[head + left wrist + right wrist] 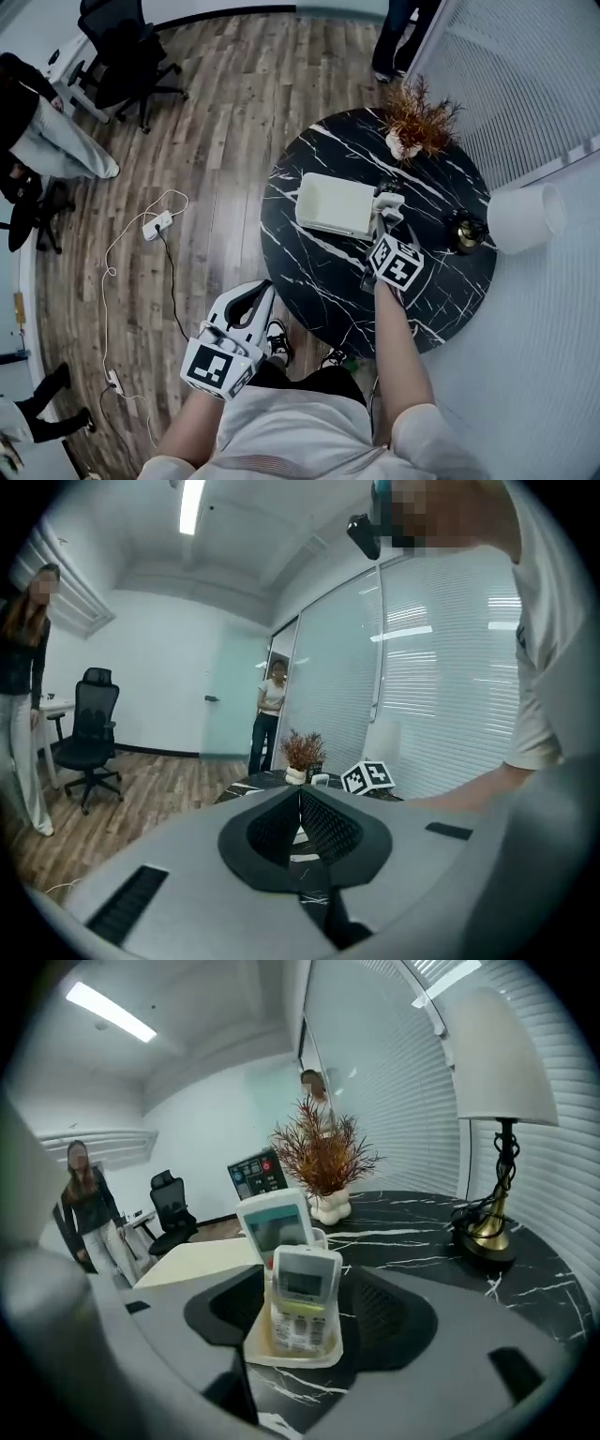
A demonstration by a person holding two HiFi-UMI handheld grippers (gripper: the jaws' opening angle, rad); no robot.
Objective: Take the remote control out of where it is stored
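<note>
The right gripper's [302,1309] jaws were spread, with the remote control [305,1290] standing upright in its holder [289,1354] between them, untouched. It would best be pinched by its sides above the holder's rim and lifted straight. The left gripper's [300,803] jaws were pressed together, empty.

The white remote control [302,1299] stands upright in a small cream holder [292,1352] on the black table [422,1232]. Its little grey screen is at the top and its buttons are lower down, facing me. A bigger white remote [274,1224] with a wide screen stands just behind it. The small one and its holder sit between the wide-open jaws of my right gripper [305,1314].
</note>
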